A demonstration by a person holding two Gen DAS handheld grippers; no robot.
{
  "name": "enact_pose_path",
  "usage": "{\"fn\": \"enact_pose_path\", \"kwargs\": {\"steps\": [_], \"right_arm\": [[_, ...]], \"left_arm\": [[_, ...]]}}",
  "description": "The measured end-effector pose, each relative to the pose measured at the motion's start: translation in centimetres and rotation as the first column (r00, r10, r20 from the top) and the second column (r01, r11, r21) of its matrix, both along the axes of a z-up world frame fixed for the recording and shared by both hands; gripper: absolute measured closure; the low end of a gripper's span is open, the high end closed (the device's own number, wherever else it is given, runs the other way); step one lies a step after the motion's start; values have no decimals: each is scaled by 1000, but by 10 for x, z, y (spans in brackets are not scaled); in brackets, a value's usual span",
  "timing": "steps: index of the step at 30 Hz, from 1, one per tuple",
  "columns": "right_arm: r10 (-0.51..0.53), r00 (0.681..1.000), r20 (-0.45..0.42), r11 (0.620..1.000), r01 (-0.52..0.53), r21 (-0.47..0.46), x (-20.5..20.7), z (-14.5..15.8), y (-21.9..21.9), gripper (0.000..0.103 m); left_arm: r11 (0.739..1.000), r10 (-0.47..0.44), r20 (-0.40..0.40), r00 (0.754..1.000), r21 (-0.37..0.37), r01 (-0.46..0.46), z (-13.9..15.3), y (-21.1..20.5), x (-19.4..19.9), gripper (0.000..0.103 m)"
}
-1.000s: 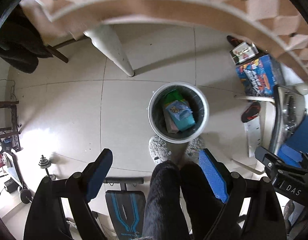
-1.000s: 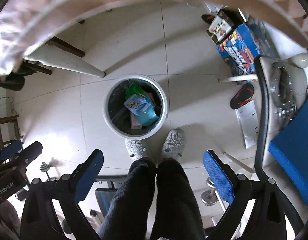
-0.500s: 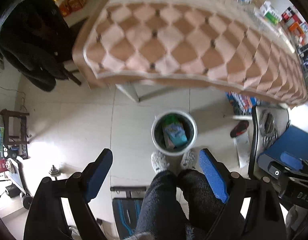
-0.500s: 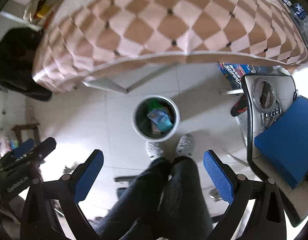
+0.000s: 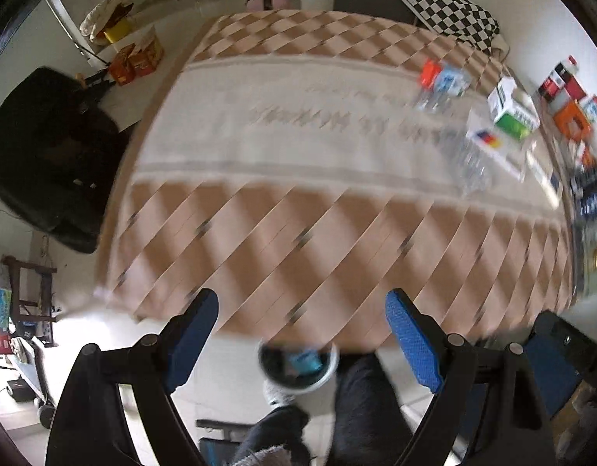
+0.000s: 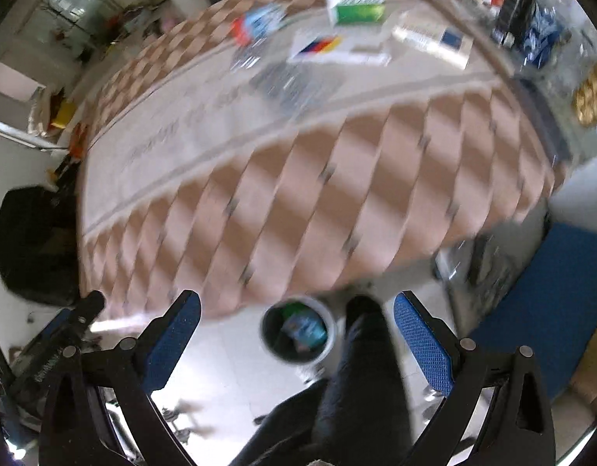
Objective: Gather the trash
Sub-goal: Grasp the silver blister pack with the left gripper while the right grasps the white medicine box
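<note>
trash bin (image 5: 298, 365) far below; both grippers (image 5: 302, 334) (image 6: 296, 334) high, pointing down (empty, spread).

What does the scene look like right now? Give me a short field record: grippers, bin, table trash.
left gripper: open, empty
right gripper: open, empty
trash bin: on the floor by the table edge, already holding wrappers
table: checked cloth, near side bare
trash on table: green-and-white box, flat white packet, clear plastic, all at far right
image quality: motion-blurred

Bright daylight; motion blur smears the table (image 5: 283, 233) in both views, glare whitens the floor (image 6: 205, 380), fisheye edges curve dark.
</note>
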State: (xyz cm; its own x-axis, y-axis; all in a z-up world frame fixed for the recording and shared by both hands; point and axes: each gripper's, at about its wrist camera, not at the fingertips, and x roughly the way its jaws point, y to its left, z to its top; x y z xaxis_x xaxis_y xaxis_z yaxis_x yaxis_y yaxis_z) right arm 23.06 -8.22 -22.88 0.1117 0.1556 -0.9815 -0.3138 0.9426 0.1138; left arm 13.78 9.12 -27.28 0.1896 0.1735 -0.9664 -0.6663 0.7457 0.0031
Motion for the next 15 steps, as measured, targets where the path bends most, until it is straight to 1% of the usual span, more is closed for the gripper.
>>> {"fn": "enact_pose_path", "kwargs": {"steps": [1,3,5,6,7,8,10,12,15], "right_arm": [[9,1000,-2,1000,-9,-30,31,-1,-1,2],[30,1000,0,997,-30,-75,75,-6,-3,2],[60,998,-8,987,-60,-148,130,-15,-3,2],[67,998,-12,984,-68,-166,147,-18,-4,2],[81,997,-19,976,-83,-202,174,-24,-4,2],[103,994,-28,968,-107,-229,193,-29,-4,2],[153,987,-51,942,-161,-294,230,-45,1,2],[211,974,-83,901,-226,-370,268,-66,7,2],[268,954,-134,858,-299,-417,302,-88,13,2]], "left_arm": [[1000,7,-2,1000,-15,-7,-4,0,32,15],[999,20,-8,1000,-40,-20,-10,0,74,15],[996,36,-31,999,-84,-38,-25,-1,121,15],[993,39,-44,998,-107,-44,-34,-1,143,15],[989,41,-53,998,-138,-48,-45,-3,168,15],[988,42,-65,997,-148,-51,-49,-4,184,15],[983,45,-101,994,-172,-62,-69,-6,220,15],[978,43,-132,990,-195,-69,-86,-9,244,15],[971,34,-177,984,-229,-74,-111,-10,267,16]]}}
